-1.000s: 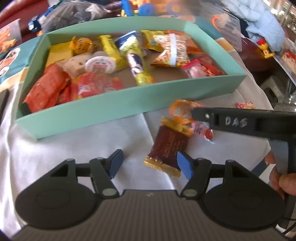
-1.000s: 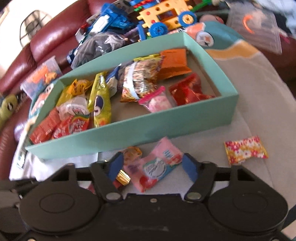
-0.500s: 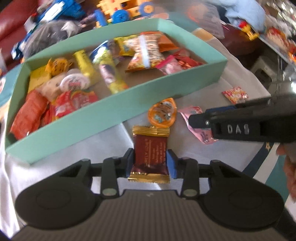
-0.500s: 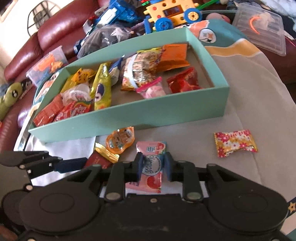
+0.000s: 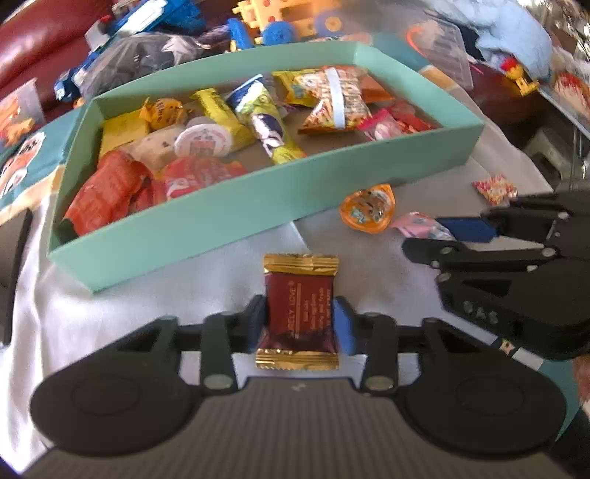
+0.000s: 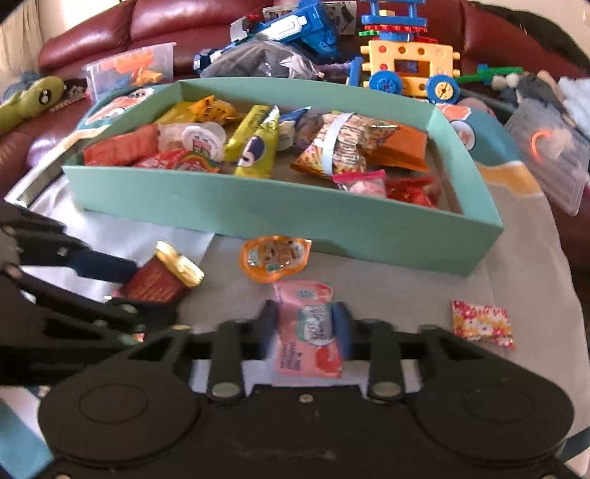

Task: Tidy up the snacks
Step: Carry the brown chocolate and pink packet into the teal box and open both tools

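Note:
My left gripper (image 5: 299,321) is shut on a dark red snack packet with gold ends (image 5: 298,313), held in front of the teal box (image 5: 258,199). My right gripper (image 6: 304,328) is shut on a pink snack packet (image 6: 308,331). The teal box (image 6: 332,217) holds several snacks. An orange jelly cup (image 6: 274,258) lies on the cloth by the box's near wall, also in the left wrist view (image 5: 368,213). A small floral candy packet (image 6: 483,324) lies to the right. The left gripper shows in the right wrist view at the left, the right gripper in the left wrist view at the right.
Toy vehicles (image 6: 409,70), a grey bag (image 6: 261,62) and a clear plastic container (image 6: 549,154) lie behind and beside the box. A red leather sofa (image 6: 110,33) is at the back. A green plush toy (image 6: 29,99) is far left.
Both grippers went from open around their packets to shut on them. They have since lifted slightly and shifted, the box now nearer the middle of each view.

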Demonstrator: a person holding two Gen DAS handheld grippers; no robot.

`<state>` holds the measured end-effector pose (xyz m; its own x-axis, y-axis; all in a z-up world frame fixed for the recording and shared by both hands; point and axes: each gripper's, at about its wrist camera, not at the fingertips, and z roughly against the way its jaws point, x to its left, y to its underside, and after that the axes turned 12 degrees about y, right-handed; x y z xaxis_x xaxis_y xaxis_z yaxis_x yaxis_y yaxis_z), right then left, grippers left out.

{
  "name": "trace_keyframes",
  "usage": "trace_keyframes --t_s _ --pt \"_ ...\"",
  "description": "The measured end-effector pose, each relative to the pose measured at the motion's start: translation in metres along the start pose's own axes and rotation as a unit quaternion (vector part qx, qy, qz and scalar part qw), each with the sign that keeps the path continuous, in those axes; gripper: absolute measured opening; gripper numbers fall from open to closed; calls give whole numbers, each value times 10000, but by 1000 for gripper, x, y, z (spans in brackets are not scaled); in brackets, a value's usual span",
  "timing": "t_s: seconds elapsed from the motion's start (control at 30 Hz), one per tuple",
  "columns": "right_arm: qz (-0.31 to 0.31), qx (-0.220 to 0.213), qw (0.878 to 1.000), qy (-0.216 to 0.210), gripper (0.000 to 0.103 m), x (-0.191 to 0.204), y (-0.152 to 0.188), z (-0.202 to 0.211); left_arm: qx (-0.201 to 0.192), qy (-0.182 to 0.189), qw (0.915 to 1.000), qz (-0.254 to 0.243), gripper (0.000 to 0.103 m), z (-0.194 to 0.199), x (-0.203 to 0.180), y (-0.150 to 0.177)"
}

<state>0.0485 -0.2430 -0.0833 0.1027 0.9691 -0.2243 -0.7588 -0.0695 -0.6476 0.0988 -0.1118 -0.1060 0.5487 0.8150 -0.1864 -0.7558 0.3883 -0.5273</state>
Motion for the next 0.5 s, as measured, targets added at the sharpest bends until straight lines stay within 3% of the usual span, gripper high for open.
trace_keyframes --t_s 0.2,0.5 --pt "-714 159 9970 -256 25 -33 0 17 -11 218 9984 523 37 14 12 5" --pt "-1627 -133 9834 -792 25 -74 -30 43 -578 399 9964 471 37 52 6 -28"
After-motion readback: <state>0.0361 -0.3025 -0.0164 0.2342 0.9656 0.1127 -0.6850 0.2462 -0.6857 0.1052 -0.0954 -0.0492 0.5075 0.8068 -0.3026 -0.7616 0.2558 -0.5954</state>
